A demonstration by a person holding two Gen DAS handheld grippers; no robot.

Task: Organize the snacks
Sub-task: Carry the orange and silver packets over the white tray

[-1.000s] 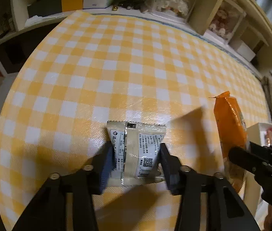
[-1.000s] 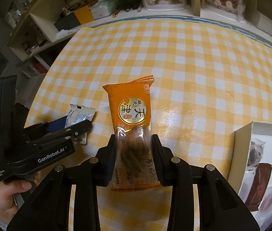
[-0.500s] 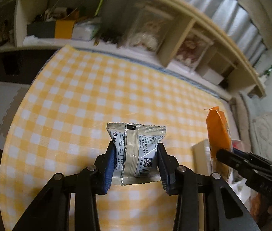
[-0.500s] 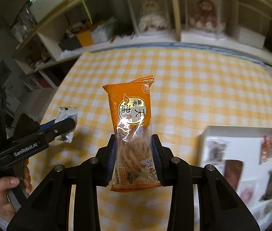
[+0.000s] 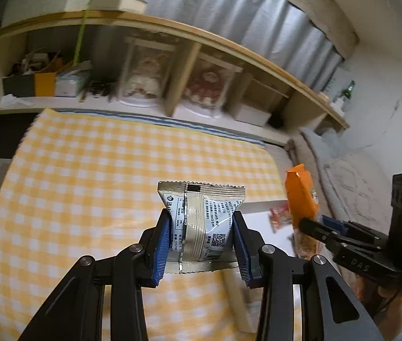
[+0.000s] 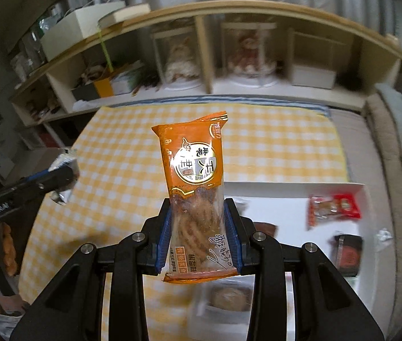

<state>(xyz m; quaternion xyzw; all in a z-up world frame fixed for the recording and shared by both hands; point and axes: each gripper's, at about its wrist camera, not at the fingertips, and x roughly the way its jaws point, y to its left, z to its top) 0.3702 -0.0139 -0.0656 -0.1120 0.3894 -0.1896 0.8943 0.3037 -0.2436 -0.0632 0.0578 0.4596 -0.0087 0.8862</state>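
Two hand-held grippers clench snacks: left (image 5: 201, 241) a silver packet (image 5: 201, 221), right (image 6: 199, 236) an orange pack (image 6: 195, 193).

A table (image 6: 272, 145) has a yellow and white checked cloth on it. A white tray (image 6: 286, 196) sits on the cloth, on the right side in the right wrist view. Small snack packs lie in the tray: a red pack (image 6: 334, 207), a dark pack (image 6: 348, 251) and a round brown snack (image 6: 230, 298) near the front. Behind the table a long shelf (image 6: 229, 93) holds boxes and two clear cases with dolls.
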